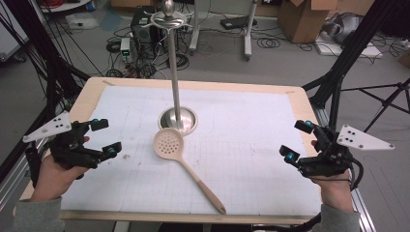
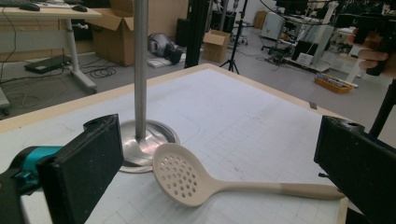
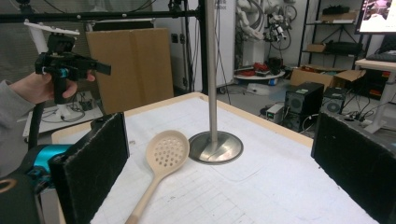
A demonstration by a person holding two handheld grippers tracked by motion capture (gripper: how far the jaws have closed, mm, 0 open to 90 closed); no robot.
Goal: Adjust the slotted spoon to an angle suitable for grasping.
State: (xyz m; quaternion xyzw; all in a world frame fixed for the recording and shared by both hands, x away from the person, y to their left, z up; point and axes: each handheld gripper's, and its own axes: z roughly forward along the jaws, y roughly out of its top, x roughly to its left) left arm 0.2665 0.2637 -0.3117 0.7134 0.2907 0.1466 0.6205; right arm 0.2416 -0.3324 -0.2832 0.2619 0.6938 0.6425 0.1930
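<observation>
One slotted spoon (image 1: 168,144) | one metal stand (image 1: 177,119) | two grippers, left (image 1: 105,137) and right (image 1: 296,141), fingers spread, empty.

I am working in a robotics lab: cardboard boxes (image 1: 303,17) and loose cables (image 1: 267,42) cover the grey floor, a computer tower (image 3: 303,101) stands nearby, and shelves (image 3: 334,32) and black tripods (image 1: 387,104) surround my table (image 1: 92,94).

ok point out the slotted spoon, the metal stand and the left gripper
slotted spoon (image 1: 168,144): high view, on its perforated bowl
metal stand (image 1: 175,72): high view, partway up its upright pole
left gripper (image 1: 105,137): high view, midway between its two open fingertips
</observation>
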